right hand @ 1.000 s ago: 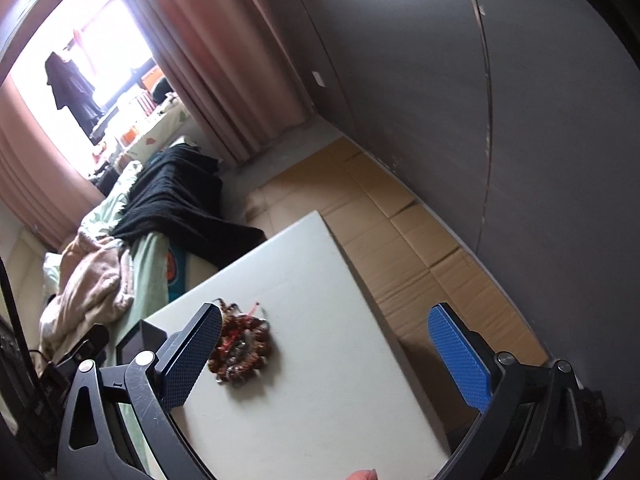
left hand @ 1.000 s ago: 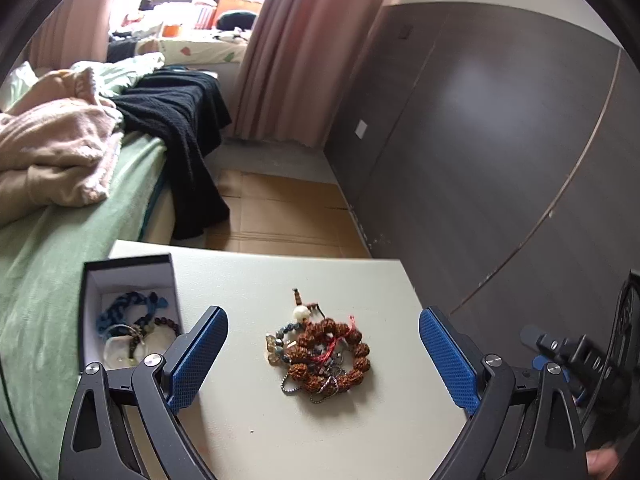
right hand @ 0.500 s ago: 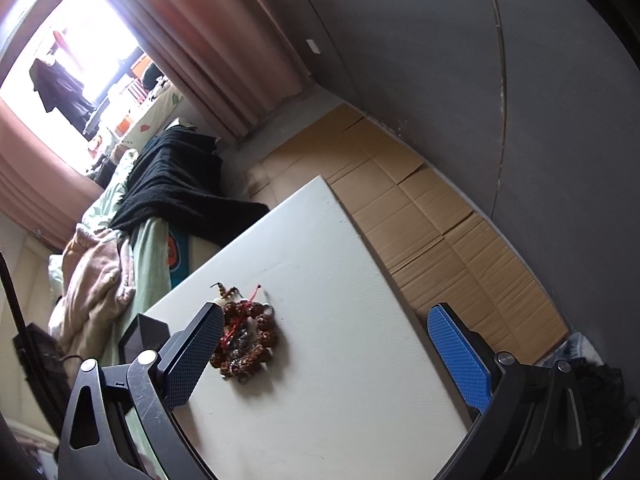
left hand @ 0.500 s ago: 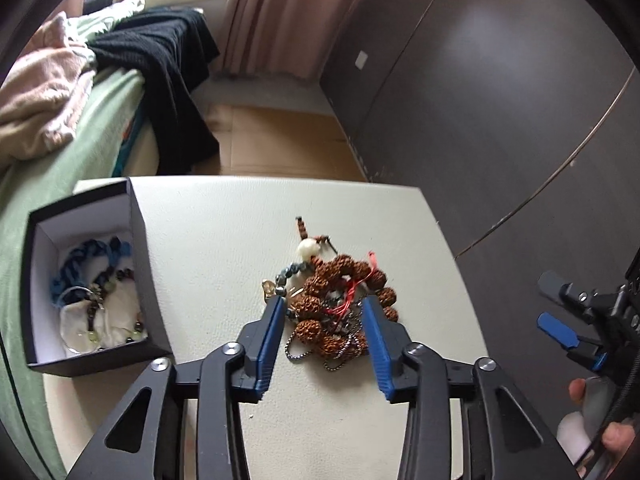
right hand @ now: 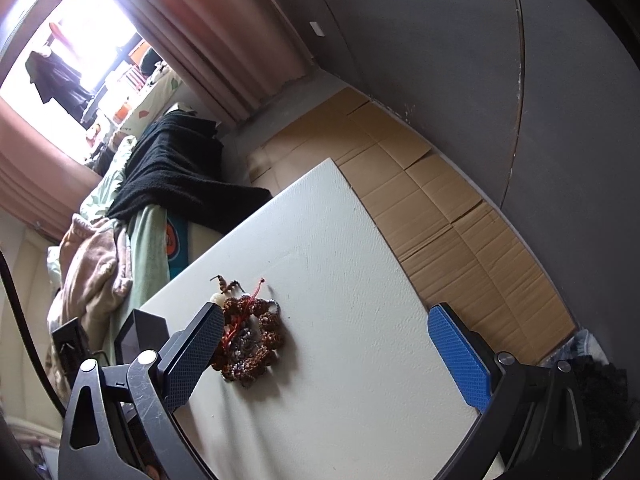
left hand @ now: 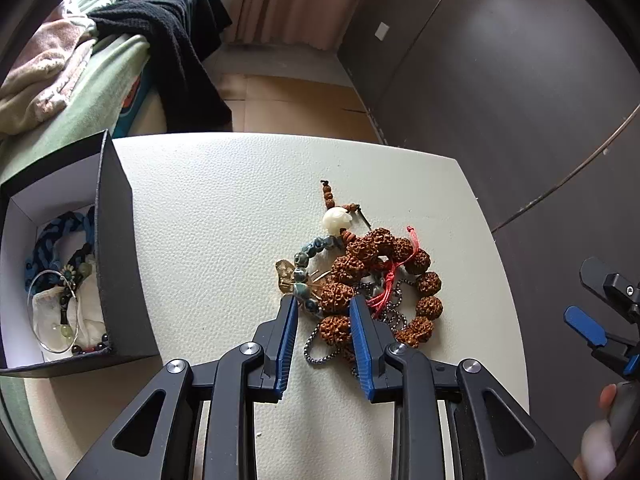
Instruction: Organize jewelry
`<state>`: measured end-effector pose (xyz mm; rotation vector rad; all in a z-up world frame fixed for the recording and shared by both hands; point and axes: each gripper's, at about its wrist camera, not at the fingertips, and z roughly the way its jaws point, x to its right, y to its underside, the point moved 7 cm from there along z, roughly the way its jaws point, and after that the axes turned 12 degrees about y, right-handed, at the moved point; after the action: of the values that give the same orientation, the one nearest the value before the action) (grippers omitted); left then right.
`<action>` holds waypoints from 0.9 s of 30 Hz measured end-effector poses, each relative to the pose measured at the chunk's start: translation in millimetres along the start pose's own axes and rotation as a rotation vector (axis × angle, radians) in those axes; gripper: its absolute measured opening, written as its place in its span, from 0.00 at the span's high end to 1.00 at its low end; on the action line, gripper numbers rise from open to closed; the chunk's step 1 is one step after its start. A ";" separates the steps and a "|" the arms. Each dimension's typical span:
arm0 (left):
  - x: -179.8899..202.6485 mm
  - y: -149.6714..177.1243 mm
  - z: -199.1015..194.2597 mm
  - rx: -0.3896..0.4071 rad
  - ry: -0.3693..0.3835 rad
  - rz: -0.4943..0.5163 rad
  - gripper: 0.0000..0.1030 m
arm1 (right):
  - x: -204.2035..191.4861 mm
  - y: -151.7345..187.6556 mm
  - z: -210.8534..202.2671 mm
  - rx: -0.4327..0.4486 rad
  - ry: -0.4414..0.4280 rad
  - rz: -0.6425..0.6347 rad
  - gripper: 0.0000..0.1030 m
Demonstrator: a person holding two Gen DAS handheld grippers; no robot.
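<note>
A white table [left hand: 224,200] with a pebbled surface stands beside a bed [left hand: 100,80] covered by a pale green sheet. A black blanket [left hand: 176,40] hangs over the corner of the bed, and a pink-beige blanket [left hand: 44,76] lies crumpled further along it. Flattened cardboard [right hand: 448,216] covers the floor between the table and a dark wall [left hand: 500,100], which carries a small white switch plate [left hand: 383,30]. Pink curtains [right hand: 224,48] hang by a bright window [right hand: 100,40], and a dark garment [right hand: 52,76] hangs in front of the window.
</note>
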<state>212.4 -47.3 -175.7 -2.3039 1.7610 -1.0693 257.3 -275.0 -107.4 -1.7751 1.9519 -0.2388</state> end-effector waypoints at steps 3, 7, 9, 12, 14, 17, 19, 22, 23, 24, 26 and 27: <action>1.6 5.9 10.0 -0.033 -0.001 -0.002 0.73 | 0.1 0.4 -0.9 -0.002 -0.004 -0.003 0.00; 5.2 8.4 14.0 -0.026 -0.010 0.019 0.78 | -0.4 2.9 -2.0 -0.006 -0.005 -0.007 0.00; 4.8 5.6 6.6 -0.006 -0.007 0.008 0.81 | 0.8 2.8 -2.7 -0.009 -0.005 -0.005 0.00; 11.7 -1.8 -14.6 0.044 0.042 0.007 0.81 | 2.6 3.2 -4.8 -0.010 -0.007 0.003 0.00; 20.4 -5.4 -30.4 0.075 0.082 0.015 0.81 | 2.9 3.7 -6.4 -0.010 -0.009 0.002 0.00; 35.6 -8.2 -52.0 0.122 0.107 0.049 0.81 | 2.6 4.4 -7.9 -0.011 -0.012 -0.004 0.00; 43.4 -7.8 -66.1 0.148 0.127 0.065 0.81 | 2.5 6.7 -9.6 -0.011 -0.013 -0.009 0.00; 48.5 -7.0 -82.7 0.175 0.142 0.077 0.81 | 2.1 10.6 -12.2 -0.010 -0.015 -0.013 0.00; 50.0 -6.3 -87.5 0.183 0.150 0.078 0.81 | 1.1 11.4 -12.5 -0.010 -0.014 -0.014 0.00; 51.3 -5.9 -92.6 0.191 0.156 0.080 0.81 | 0.8 12.6 -13.2 -0.010 -0.013 -0.016 0.00; 51.9 -6.7 -102.9 0.208 0.165 0.083 0.81 | -0.6 15.1 -14.1 -0.011 -0.011 -0.021 0.00; 51.8 -9.5 -108.2 0.221 0.169 0.085 0.81 | -1.6 16.5 -14.4 -0.011 -0.012 -0.023 0.00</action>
<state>167.2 -50.3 -64.3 -2.0450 1.6794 -1.4003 236.1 -273.9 -101.9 -1.8025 1.9290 -0.2253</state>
